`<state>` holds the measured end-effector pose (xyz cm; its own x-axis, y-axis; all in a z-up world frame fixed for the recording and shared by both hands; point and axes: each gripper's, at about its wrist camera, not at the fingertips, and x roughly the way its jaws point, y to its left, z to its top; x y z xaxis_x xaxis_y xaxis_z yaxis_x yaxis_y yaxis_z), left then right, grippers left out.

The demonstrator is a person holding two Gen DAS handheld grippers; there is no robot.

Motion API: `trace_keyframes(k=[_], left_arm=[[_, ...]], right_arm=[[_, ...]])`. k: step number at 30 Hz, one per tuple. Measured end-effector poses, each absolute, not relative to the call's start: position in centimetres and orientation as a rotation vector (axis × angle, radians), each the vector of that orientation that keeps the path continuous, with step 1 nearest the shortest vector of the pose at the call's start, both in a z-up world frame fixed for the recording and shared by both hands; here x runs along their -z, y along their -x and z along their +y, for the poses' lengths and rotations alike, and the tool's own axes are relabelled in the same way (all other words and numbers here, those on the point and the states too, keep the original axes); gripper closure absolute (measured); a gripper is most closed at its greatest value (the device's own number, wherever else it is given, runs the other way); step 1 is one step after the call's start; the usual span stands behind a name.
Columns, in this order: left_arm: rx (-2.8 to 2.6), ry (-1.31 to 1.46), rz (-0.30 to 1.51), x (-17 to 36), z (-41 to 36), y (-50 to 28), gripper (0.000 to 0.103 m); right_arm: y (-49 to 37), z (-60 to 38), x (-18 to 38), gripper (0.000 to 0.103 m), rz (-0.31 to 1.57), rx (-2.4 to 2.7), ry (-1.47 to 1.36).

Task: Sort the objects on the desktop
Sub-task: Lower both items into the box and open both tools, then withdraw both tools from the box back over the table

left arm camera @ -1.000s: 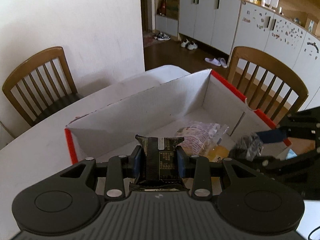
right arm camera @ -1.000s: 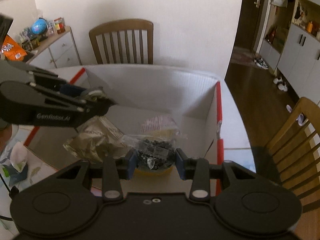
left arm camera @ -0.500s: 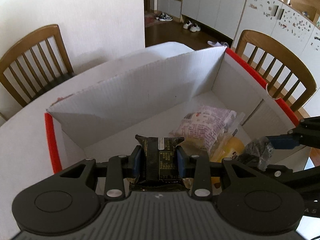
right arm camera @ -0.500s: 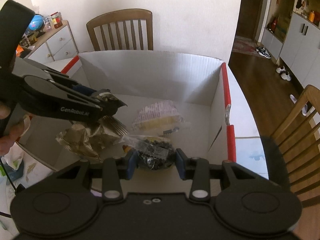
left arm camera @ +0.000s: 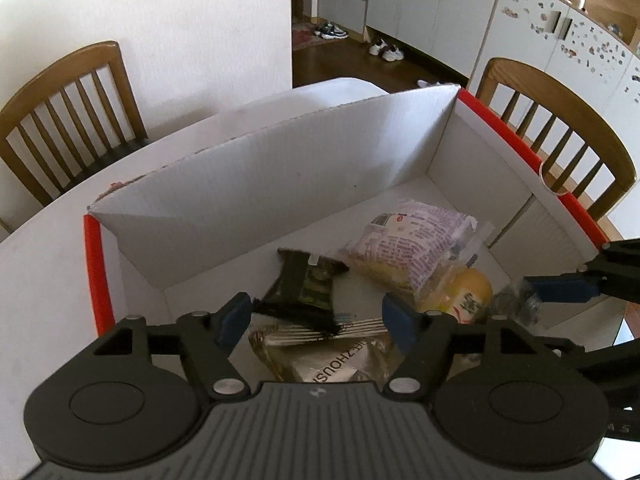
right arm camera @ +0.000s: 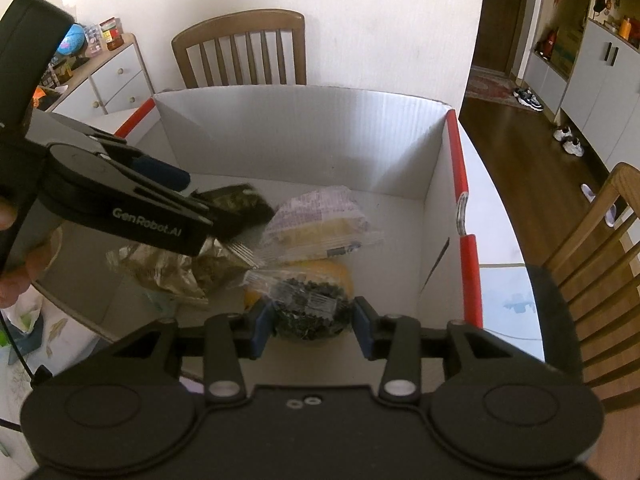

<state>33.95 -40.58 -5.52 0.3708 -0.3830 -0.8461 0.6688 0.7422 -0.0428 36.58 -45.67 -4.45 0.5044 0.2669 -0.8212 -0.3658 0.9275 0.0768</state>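
Left wrist view: the left gripper [left arm camera: 316,316] had just been opened, dropping the dark packet [left arm camera: 306,286] into the box [left arm camera: 280,176]; the right gripper [right arm camera: 312,322], clamped on a black bag [right arm camera: 310,306], was judged due for release next.

Our left claw [left arm camera: 316,320] has just been opening; the dark packet [left arm camera: 306,286] lies loose in the white box [left arm camera: 280,176], blurred, between its pads.

1. Box [left arm camera: 288,168]: white ribbed walls, red rim strips.
2. Dark packet [left arm camera: 304,286]: black with olive print.
3. Pale packet [left arm camera: 416,240]: white with purple lettering, yellow inside.
4. Gold packet [left arm camera: 340,360]: shiny gold, black letters.
5. Clear bag [right arm camera: 310,308]: transparent, black bits.
6. Left hand-held gripper [left arm camera: 316,318]: black, blue pads.
7. Table [left arm camera: 44,256]: white.
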Motion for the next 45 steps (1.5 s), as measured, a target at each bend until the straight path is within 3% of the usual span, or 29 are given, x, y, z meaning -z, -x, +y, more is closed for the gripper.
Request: trace_keyframes(k=[8,24,27,45], left_arm=[[0.693,-0.31,0.965,4.7,-39.7,-33.6,0.03],[0.705,-0.289,0.906,0.9,-37.7,-31.1,0.03],[0.715,-0.286,0.888,-0.1,-37.2,-30.1,0.022],[0.775,-0.25,0.778,-5.8,-31.2,-23.2,0.017]], right_arm=[[-35.9,-45.3,3.5,0.04,0.944,-0.409,0.129],[-33.4,-45.4,0.6,0.039,0.913,-0.441,0.132],[-32.7,-45.2,0.0,0.039,0.906,-0.456,0.135],[-27.5,-44.5,-4.5,0.029,0.797,-0.516,0.155]])
